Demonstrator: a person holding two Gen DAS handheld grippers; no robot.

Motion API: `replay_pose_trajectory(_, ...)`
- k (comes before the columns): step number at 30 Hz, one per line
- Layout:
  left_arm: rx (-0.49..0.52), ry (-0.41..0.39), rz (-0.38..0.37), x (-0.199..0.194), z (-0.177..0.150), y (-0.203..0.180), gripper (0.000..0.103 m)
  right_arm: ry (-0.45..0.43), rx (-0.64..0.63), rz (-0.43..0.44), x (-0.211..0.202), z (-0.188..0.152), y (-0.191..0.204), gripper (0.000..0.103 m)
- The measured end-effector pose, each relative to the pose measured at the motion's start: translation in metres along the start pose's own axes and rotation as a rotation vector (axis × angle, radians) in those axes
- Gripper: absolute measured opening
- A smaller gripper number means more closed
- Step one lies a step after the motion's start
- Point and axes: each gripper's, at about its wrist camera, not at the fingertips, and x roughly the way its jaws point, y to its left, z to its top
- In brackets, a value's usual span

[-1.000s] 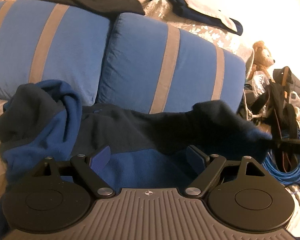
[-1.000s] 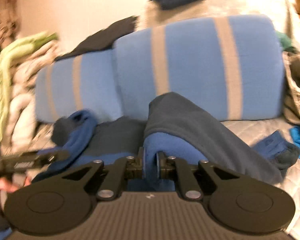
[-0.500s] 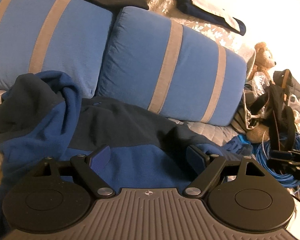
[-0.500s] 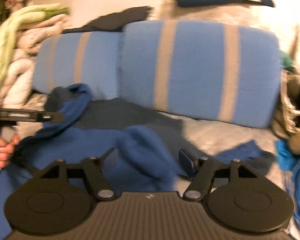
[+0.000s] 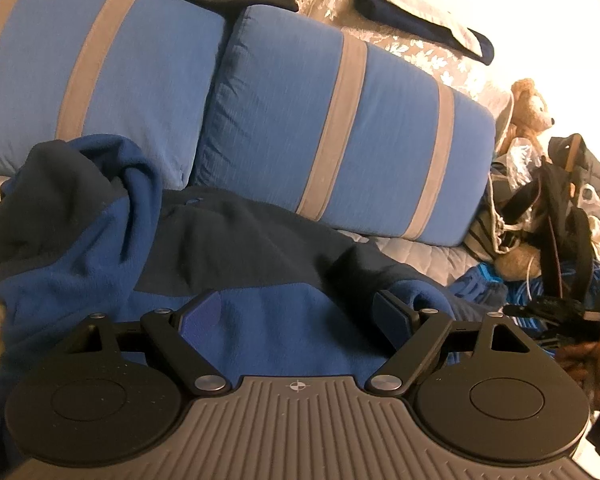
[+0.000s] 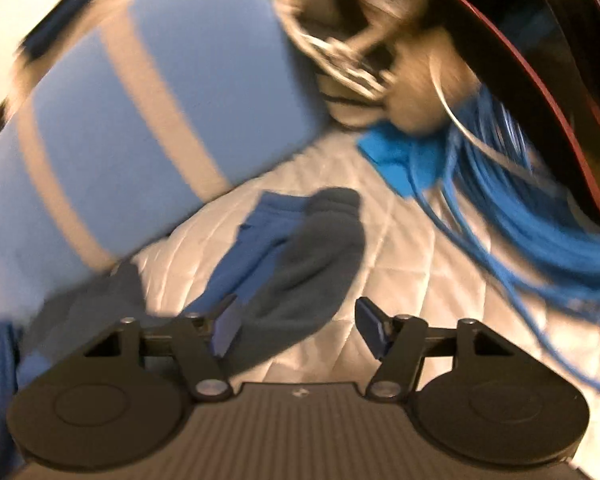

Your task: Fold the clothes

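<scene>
A: Left wrist view: our left gripper [image 5: 298, 314] gapes wide, gripping nothing, over the blue fleece [image 5: 148, 264] spread below the striped pillows [image 5: 340, 136].

B: Our right gripper [image 6: 296, 330] is spread too, empty, at its sleeve [image 6: 300, 256] on the quilt [image 6: 400, 280]

We find no writing, brand, number or label to read in either view. The only mark is a small crosshair symbol on the grey ribbed body of the left gripper [image 5: 298, 314], just behind its fingers. A faint pale mark sits at the same spot on the right gripper [image 6: 298, 322], too blurred for us to make out.
</scene>
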Motion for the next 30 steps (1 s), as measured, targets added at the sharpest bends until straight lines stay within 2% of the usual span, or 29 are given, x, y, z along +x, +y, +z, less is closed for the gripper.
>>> replay_pose_trajectory(5, 0.005, 0.011, 0.004, 0.003, 0.0, -0.001, 0.084, 0.059, 0.241, 0.046, 0.028, -0.001, -0.022, 0.05)
replay_pose_trajectory(7, 0.007, 0.012, 0.003, 0.004, 0.0, -0.001, 0.084, 0.077, 0.31, 0.074, 0.034, -0.002, -0.027, 0.037)
replay_pose_trajectory(8, 0.007, 0.013, 0.003, 0.004, 0.0, -0.001, 0.084, 0.081, 0.334, 0.092, 0.035, -0.003, -0.029, 0.018)
replay_pose_trajectory(9, 0.008, 0.013, 0.002, 0.004, 0.0, -0.001, 0.084, 0.073, 0.33, 0.097, 0.03, -0.003, -0.027, 0.008)
replay_pose_trajectory(10, 0.009, 0.013, 0.002, 0.003, 0.0, -0.001, 0.084, 0.063, 0.322, 0.1, 0.025, -0.003, -0.026, 0.005)
replay_pose_trajectory(12, 0.01, 0.013, 0.003, 0.003, 0.0, -0.001, 0.084, 0.042, 0.306, 0.105, 0.013, -0.003, -0.022, 0.005)
replay_pose_trajectory(19, 0.005, 0.011, -0.004, 0.001, 0.0, -0.002, 0.084, -0.006, 0.25, 0.12, -0.07, -0.004, 0.0, 0.004)
replay_pose_trajectory(23, 0.004, 0.012, -0.011, 0.001, 0.0, -0.002, 0.084, -0.008, 0.241, 0.1, -0.102, -0.007, 0.01, 0.004)
replay_pose_trajectory(26, 0.01, 0.015, -0.011, 0.001, -0.001, -0.003, 0.084, -0.017, 0.196, 0.079, -0.094, -0.002, 0.017, 0.004)
replay_pose_trajectory(30, 0.01, 0.02, -0.009, 0.002, -0.001, -0.002, 0.084, -0.039, 0.169, 0.036, -0.057, 0.014, 0.02, 0.004)
